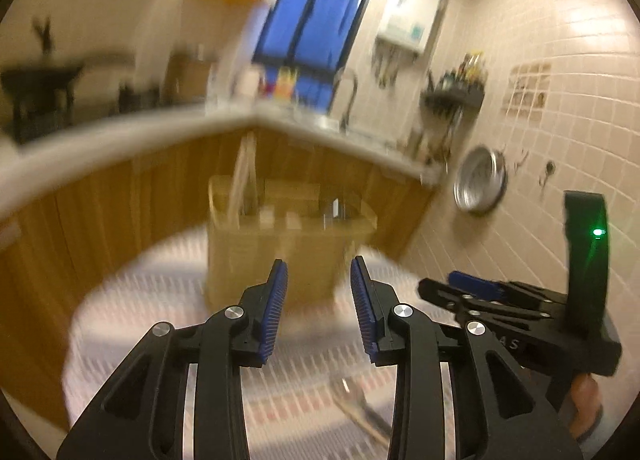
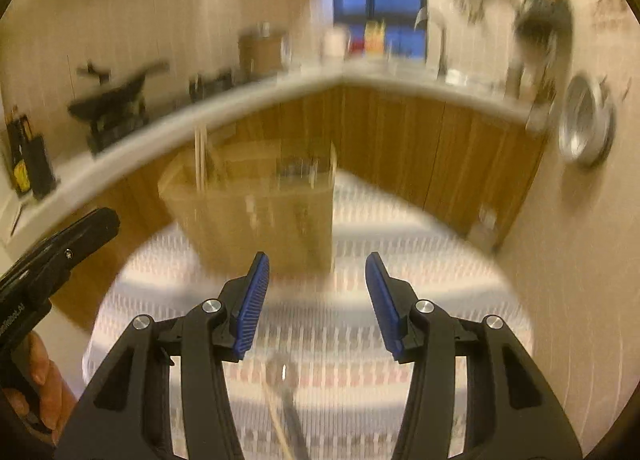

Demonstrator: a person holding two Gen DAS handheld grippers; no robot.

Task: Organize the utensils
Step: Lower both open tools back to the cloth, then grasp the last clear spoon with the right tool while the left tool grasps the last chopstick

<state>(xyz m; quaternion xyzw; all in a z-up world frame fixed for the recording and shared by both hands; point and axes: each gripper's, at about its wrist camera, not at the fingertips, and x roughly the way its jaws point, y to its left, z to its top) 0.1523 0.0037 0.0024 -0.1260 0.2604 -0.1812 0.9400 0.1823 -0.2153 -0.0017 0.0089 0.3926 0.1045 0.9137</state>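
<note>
Hovering over the round patterned table (image 2: 420, 260), the left gripper (image 1: 319, 272) and right gripper (image 2: 317, 266) both gape apart, grasping nothing. A wooden utensil holder (image 2: 256, 216) stands at 12 o'clock with chopsticks (image 2: 200, 156) inside it. A blurred spoon (image 2: 282, 380) lies at 6 o'clock from the right fingers.

Both tools are black with ridged blue pads: the left tool (image 1: 319, 272) and the right tool (image 2: 317, 266), the latter showing a small green light where it appears in the left wrist view. The tabletop (image 2: 420, 260) wears a white cloth patterned in rows of short grey and reddish dashes, and the utensil holder (image 2: 256, 212) on it is pale tan wood. Behind, the cabinets (image 1: 120, 196) are striped orange-brown under a whitish counter, the wall tiles (image 1: 560, 60) cream, the window (image 1: 316, 16) deep blue.
</note>
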